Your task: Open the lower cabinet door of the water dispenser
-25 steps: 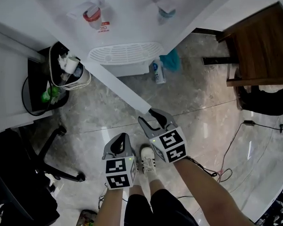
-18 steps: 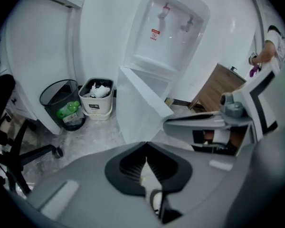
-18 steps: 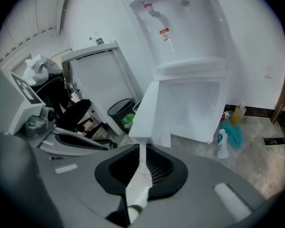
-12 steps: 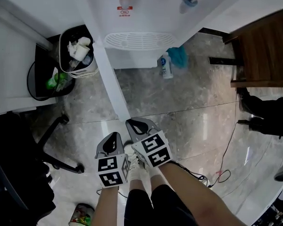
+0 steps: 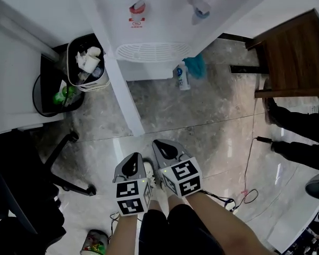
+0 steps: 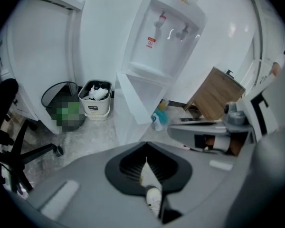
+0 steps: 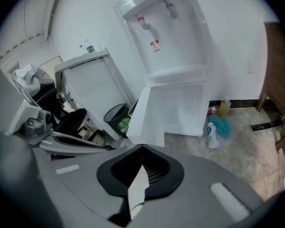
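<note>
Cabinet door (image 5: 125, 97): open, probably light, stiff; hold at near free edge | left gripper (image 5: 132, 165), right gripper (image 5: 165, 149): clenched, empty

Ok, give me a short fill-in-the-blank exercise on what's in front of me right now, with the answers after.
1. The lower cabinet door of the water dispenser stands ____.
2. The left gripper and the right gripper both have their jaws ____, with nothing between them.
3. In the head view the waste bin stands to the dispenser's ____.
Answers: open; shut; left.
</note>
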`<state>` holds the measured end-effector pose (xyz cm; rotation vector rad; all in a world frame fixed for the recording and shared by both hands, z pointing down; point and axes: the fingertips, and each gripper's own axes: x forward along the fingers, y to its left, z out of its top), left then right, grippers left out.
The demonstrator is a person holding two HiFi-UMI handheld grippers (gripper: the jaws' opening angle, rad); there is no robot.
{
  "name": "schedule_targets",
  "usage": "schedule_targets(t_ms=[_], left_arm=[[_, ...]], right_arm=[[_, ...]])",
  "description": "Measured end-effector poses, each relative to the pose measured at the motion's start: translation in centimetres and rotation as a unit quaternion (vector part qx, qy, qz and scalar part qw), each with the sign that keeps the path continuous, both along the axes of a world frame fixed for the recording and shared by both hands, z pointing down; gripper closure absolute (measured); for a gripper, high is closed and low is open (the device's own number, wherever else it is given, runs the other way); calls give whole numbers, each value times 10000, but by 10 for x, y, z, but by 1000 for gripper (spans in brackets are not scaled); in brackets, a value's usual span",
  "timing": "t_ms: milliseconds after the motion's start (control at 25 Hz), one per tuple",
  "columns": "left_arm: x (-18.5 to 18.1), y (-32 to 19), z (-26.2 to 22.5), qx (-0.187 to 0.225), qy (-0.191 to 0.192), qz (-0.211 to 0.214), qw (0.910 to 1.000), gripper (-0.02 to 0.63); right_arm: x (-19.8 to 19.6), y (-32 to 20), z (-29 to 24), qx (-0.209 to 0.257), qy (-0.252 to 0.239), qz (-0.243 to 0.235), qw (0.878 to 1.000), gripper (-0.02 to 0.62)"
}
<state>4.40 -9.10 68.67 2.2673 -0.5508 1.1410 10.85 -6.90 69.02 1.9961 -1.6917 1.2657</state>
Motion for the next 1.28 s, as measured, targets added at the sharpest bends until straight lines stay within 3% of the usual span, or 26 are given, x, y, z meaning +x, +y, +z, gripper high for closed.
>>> schedule_targets(t_ms=[440,1280], left_arm=[[-7,40,-84,-324,35,247,9992,600],[1,39,-74,-362,-76,309,9988,600]], right_arm=[[1,65,-101,187,-30,603,9980,598],[14,72,-90,-32,98,663,9977,600]])
